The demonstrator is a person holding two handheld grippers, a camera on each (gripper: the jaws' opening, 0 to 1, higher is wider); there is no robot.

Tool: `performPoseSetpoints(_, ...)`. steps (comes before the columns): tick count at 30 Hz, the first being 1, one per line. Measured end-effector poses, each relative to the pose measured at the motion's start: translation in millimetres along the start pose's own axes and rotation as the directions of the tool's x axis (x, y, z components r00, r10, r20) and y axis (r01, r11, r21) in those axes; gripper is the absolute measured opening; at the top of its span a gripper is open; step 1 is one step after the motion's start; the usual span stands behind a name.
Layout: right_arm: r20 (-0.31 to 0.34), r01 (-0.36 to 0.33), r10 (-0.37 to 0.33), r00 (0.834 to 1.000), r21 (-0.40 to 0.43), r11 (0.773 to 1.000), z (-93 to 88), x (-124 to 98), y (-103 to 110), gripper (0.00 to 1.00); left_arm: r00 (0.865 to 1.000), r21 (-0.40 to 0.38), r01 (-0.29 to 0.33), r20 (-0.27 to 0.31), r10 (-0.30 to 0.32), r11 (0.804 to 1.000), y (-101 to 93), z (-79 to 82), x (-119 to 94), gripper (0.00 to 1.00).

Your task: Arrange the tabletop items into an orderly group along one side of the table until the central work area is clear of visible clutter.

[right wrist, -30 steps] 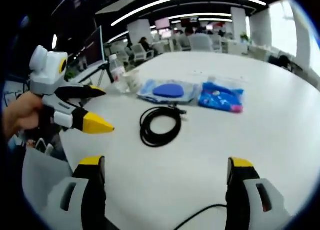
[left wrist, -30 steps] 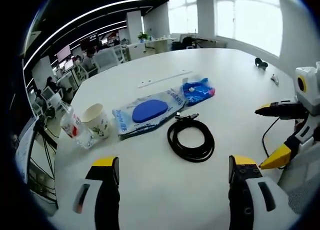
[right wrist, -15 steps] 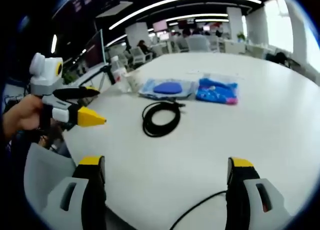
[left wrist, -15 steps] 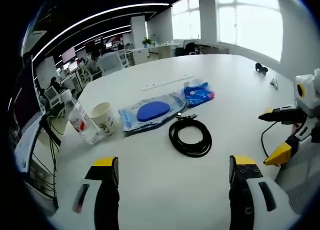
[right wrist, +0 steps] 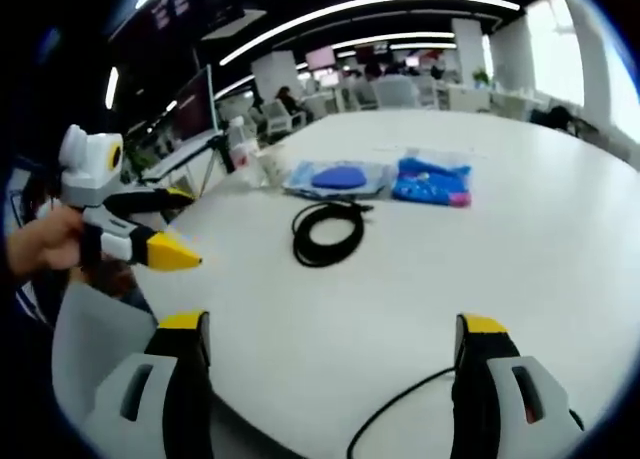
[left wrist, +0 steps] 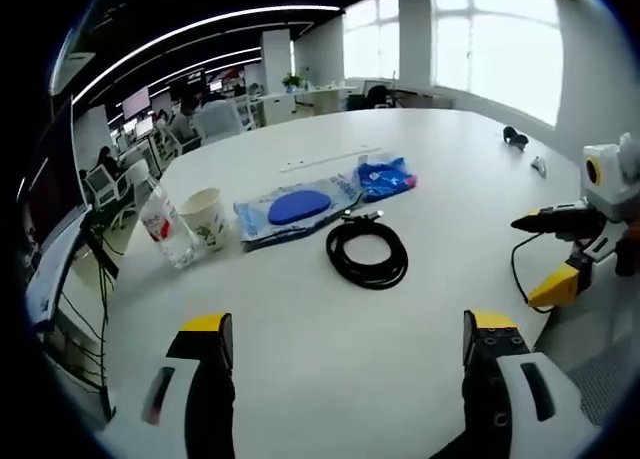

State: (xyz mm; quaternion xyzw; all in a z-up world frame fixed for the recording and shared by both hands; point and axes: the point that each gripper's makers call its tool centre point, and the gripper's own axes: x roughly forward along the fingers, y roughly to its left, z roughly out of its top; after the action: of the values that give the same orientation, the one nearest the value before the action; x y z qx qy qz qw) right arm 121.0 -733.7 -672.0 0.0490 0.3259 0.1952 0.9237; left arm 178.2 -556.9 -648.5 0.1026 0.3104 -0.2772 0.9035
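Looking along the left gripper point(left wrist: 345, 364) in the left gripper view: jaws spread wide, holding nothing, hovering over the bare near part of the round white table point(left wrist: 330, 379). Items sit mid-table in a loose row: clear plastic water bottle with red label point(left wrist: 163, 225), white paper cup with green print point(left wrist: 206, 217) just beside it, clear plastic pouch with a blue oval pad inside point(left wrist: 292, 208), small blue printed packet point(left wrist: 385, 176), and nearer the camera a coiled black cable point(left wrist: 367, 253), just in front of the pouch. A thin white strip point(left wrist: 318, 160) lies behind them. Right gripper point(left wrist: 560, 254) comes in from the right, jaws parted, empty, off the table edge; a loose black wire point(left wrist: 518, 269) hangs near it. Judgement: both tools are held back to size up the clutter, nothing grouped yet.

Right gripper view: own jaws wide apart, empty, above the table edge point(right wrist: 330, 379). Same cable coil point(right wrist: 328, 233) is central; pouch point(right wrist: 340, 178) and blue packet point(right wrist: 432, 182) behind it, bottle point(right wrist: 241, 144) and cup point(right wrist: 268, 163) far left. A hand point(right wrist: 45, 241) holds the left gripper, open. The cable is likely the nearest pick.
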Motion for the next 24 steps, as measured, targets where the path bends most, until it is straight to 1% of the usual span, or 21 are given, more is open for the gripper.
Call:
performPoseSetpoints(7, 0.017, -0.006, 0.007, 1.000, -0.014, 1.000, -0.1, -11, 7, 1.00, 0.999, 0.005, -0.003, 0.041, 0.003, 1.000, -6.0, -3.1, -15, 0.96)
performPoseSetpoints(10, 0.018, -0.009, 0.009, 1.000, -0.020, 1.000, -2.8, -13, 9, 1.00, 1.000, -0.004, -0.003, 0.031, 0.003, 1.000, -7.5, -11.2, -18, 0.96)
performPoseSetpoints(13, 0.014, -0.009, 0.010, 1.000, -0.021, 1.000, -5.4, -16, 9, 1.00, 0.999, -0.010, -0.007, 0.039, 0.007, 1.000, -7.3, -14.4, -22, 0.96)
performPoseSetpoints(15, 0.019, -0.010, 0.011, 1.000, -0.035, 0.999, -3.9, -18, 10, 1.00, 0.999, -0.008, -0.010, 0.043, 0.010, 1.000, -6.5, -15.1, -25, 0.96)
performPoseSetpoints(18, 0.038, -0.012, 0.014, 0.999, -0.065, 0.998, 3.3, -22, 14, 1.00, 0.997, -0.016, -0.020, 0.071, 0.021, 1.000, -2.9, -13.5, -31, 0.96)
performPoseSetpoints(23, 0.064, -0.020, 0.025, 0.998, -0.072, 0.997, 7.9, -29, 18, 1.00, 0.994, -0.029, -0.035, 0.106, 0.038, 0.999, 1.8, -13.6, -40, 0.96)
performPoseSetpoints(24, 0.071, -0.014, 0.020, 0.997, -0.077, 0.997, 9.3, -29, 17, 1.00, 0.991, -0.041, -0.045, 0.126, 0.050, 0.998, 3.5, -12.4, -43, 0.96)
